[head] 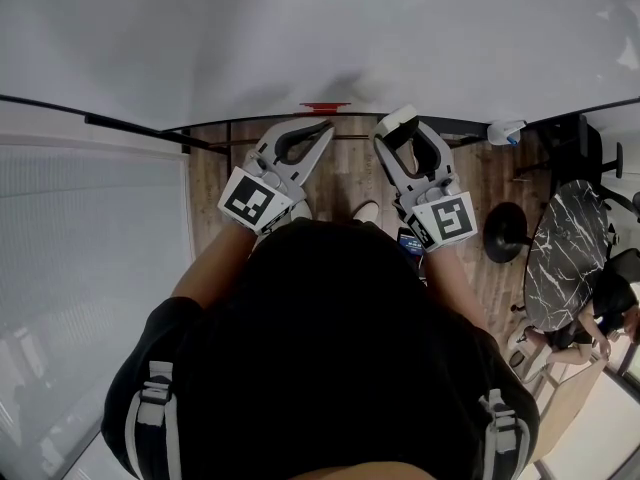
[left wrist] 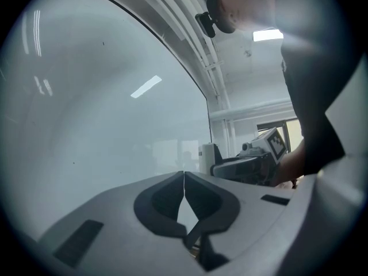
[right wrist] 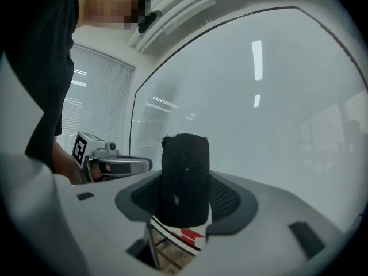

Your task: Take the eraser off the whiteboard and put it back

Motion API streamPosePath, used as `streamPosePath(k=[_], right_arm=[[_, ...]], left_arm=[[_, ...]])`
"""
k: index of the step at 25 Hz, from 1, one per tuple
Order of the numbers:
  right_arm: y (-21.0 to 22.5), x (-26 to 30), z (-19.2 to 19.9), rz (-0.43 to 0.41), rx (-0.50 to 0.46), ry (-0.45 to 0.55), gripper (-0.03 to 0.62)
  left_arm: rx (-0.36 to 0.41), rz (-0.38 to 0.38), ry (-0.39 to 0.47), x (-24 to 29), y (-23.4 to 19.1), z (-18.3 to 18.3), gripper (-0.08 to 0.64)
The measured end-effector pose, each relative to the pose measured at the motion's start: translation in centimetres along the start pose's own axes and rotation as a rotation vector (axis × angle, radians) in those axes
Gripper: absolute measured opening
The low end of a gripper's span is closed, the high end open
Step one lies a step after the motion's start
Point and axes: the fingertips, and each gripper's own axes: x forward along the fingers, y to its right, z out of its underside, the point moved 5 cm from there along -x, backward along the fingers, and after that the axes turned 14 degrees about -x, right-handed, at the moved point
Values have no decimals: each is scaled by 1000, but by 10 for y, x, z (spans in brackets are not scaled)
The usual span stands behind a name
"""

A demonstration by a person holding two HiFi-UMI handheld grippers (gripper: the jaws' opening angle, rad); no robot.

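The whiteboard [head: 350, 28] fills the top of the head view and stands close in front of both grippers. My right gripper [head: 402, 128] is shut on the eraser [head: 397, 120], which is white on the back with a black felt face [right wrist: 184, 177]. The felt stands upright between the jaws of the right gripper [right wrist: 184, 203], just short of the board [right wrist: 276, 114]. My left gripper [head: 322, 128] is beside it on the left, its jaws shut with nothing between them [left wrist: 184, 174]. The left gripper view shows the right gripper [left wrist: 253, 161] and the board [left wrist: 103, 125].
On the ledge under the board lie a small red thing [head: 325, 106] and a white and blue object [head: 505, 131]. Window blinds [head: 90, 228] are at the left. A round marble table [head: 565, 253], a black stand base [head: 505, 233] and a seated person [head: 595, 318] are at the right.
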Motion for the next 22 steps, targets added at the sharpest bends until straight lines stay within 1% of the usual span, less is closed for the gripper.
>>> streamPosePath(k=[17, 19, 22], right_arm=[[2, 1, 7, 26, 1, -16, 222], [7, -1, 8, 39, -4, -18, 222], [27, -11, 8, 78, 2, -27, 222]], left_arm=[[-22, 7, -9, 6, -5, 8, 6], [-18, 15, -11, 10, -3, 8, 6], [-9, 33, -7, 28, 6, 0, 6]])
